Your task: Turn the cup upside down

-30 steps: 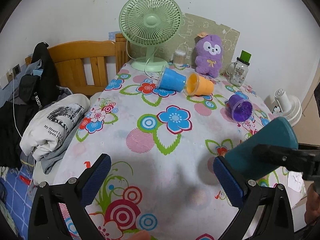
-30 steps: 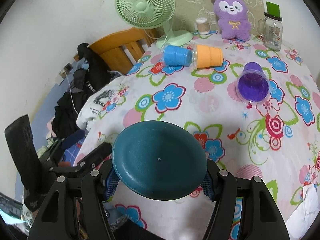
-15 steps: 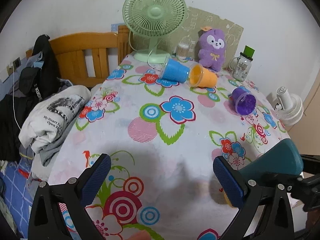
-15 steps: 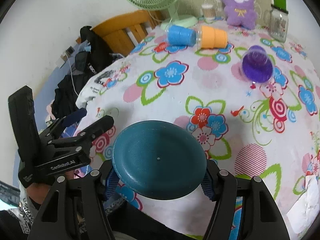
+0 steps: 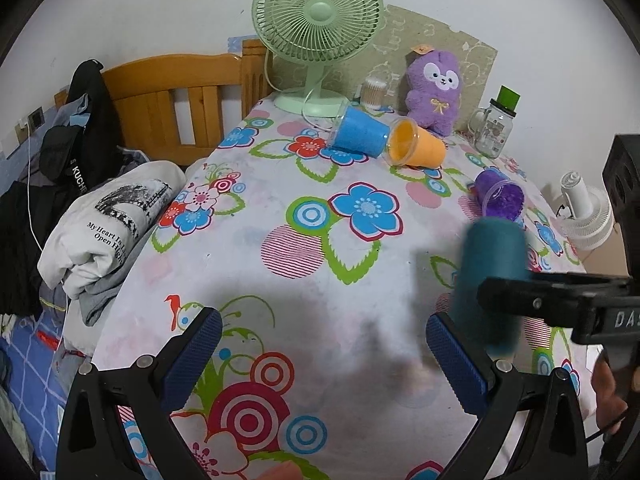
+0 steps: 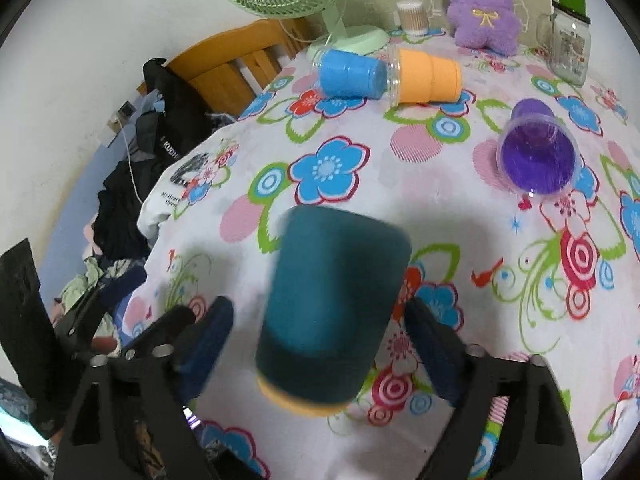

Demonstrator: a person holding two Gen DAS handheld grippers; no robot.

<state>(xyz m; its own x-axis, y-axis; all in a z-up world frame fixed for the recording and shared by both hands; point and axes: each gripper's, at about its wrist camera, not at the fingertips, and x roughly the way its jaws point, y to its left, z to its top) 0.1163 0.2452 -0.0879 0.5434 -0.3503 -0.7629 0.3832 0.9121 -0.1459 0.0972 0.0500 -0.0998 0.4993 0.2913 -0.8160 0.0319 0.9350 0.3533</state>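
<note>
Teal cup (image 6: 334, 308), one, nearest of all: bottom up, yellowish rim down at the tablecloth (image 5: 304, 288), blurred in both views. It sits between the fingers of the right gripper (image 6: 320, 344), whose jaws are spread with a visible gap on each side of the cup wall, touching neither (so not gripped). In the left view the same cup (image 5: 490, 280) stands just past the right-hand finger, with the right gripper's black body reaching in from the right edge at the cup's mid-height.

Left gripper (image 5: 322, 354): low over the near table edge, pointing across the table, fingers wide apart, nothing between them.

Farther out, three more cups, all on their sides: purple cup (image 6: 538, 160) alone, mouth toward the cameras; blue cup (image 6: 352, 74) and orange cup (image 6: 428, 76) lying end to end, touching.

Back edge: one green fan (image 5: 318, 28), one purple plush toy (image 5: 434, 92), one glass jar (image 5: 494, 130) with a green lid, one small tub of cotton swabs (image 5: 374, 90).
</note>
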